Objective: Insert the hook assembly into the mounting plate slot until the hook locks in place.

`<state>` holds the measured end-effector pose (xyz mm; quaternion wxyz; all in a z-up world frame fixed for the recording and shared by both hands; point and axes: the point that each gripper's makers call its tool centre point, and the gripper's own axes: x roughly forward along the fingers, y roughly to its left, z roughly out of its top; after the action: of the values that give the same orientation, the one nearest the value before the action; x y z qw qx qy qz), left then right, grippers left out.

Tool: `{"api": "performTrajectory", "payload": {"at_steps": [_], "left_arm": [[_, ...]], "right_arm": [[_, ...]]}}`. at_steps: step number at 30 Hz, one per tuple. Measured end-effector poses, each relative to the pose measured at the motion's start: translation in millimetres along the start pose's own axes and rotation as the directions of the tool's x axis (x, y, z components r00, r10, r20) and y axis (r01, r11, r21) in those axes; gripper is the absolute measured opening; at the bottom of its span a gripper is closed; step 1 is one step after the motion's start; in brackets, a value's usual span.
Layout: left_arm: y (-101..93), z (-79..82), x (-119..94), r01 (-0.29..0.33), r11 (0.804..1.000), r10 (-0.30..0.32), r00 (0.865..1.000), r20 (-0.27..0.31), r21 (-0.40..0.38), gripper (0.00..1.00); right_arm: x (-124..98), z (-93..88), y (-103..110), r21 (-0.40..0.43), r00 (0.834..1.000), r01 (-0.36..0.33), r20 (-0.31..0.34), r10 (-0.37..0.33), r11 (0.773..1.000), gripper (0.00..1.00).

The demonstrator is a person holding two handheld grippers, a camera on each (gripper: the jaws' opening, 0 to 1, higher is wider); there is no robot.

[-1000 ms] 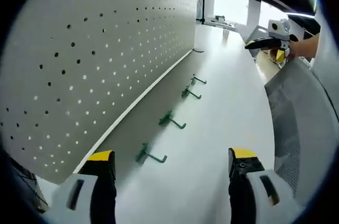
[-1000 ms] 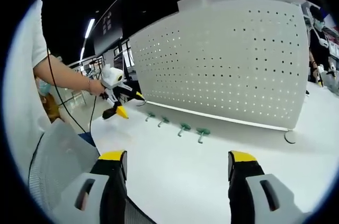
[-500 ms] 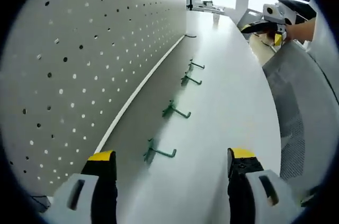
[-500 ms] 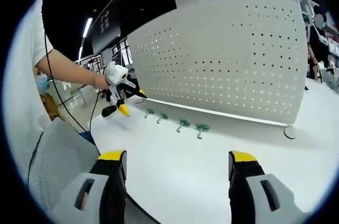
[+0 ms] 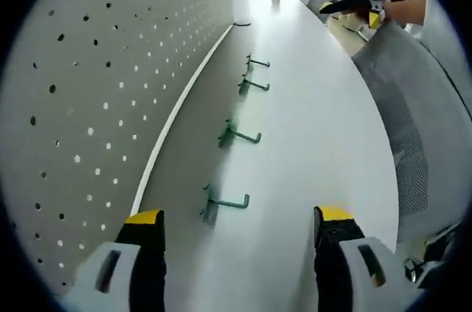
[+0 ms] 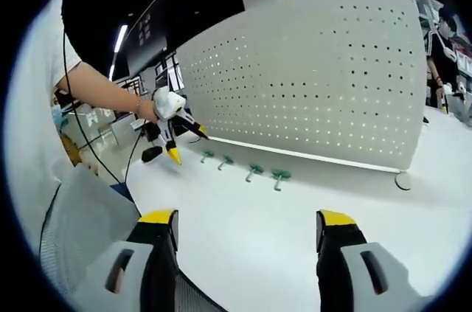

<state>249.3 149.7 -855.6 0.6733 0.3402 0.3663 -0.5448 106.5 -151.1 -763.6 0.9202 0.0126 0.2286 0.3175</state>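
At 12 o'clock from the left gripper [image 5: 234, 242], four green hooks lie in a row on the white table [image 5: 317, 127], running away along the foot of the pegboard [image 5: 88, 68]: nearest hook [image 5: 223, 203], second hook [image 5: 237, 136], third hook [image 5: 251, 85], far hook [image 5: 257, 62]. Left gripper: jaws wide, holding nothing, low over the table just short of the nearest hook. Right gripper [image 6: 247, 242]: jaws wide, holding nothing, well apart from the hooks, which sit at its 12 o'clock in the right gripper view. Pegboard: upright, at 9 to 11 o'clock in the left gripper view; no hook mounted on it. Mesh chair back [image 5: 413, 127]: at 3 o'clock in the left gripper view, beside the table edge. Risks, judged: each hook is thin wire lying flat, so jaws closing from above may slide off it or flick it along the smooth table, possibly into the second hook; a grip on the prong rather than the base would likely let it swivel and miss the holes; pegboard holes are small and closely alike, so a misjudged row could leave the hook seated but unlocked.
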Motion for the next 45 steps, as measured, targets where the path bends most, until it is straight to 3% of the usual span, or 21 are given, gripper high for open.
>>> {"api": "performTrajectory", "payload": {"at_steps": [16, 19, 26, 35, 45], "left_arm": [[-0.8, -9.4, 17, 0.075, 0.992, -0.063, 0.991, -0.118, 0.106, 0.84], [-0.3, -4.3, 19, 0.086, 0.992, -0.076, 0.992, -0.099, 0.095, 0.83], [-3.0, -13.6, 26, 0.113, 0.985, -0.095, 0.985, -0.144, 0.127, 0.80], [-4.6, -13.3, 26, 0.127, 0.986, -0.111, 0.984, -0.138, 0.107, 0.79], [2.6, -12.9, 26, 0.126, 0.985, -0.111, 0.985, -0.133, 0.115, 0.69]], "right_arm": [[0, -5.7, 1, 0.024, 1.000, -0.006, -0.009, 0.006, 1.000, 0.73], [0, -6.0, 0, 0.031, 1.000, -0.003, -0.008, 0.004, 1.000, 0.73], [-2, -4.2, -2, 0.041, 1.000, 0.005, 0.002, -0.005, 0.999, 0.73], [-3, -4.6, -2, 0.043, 1.000, 0.008, 0.000, -0.008, 0.999, 0.72], [-2, -5.3, -2, 0.051, 1.000, 0.001, 0.003, -0.001, 0.999, 0.72]]}}
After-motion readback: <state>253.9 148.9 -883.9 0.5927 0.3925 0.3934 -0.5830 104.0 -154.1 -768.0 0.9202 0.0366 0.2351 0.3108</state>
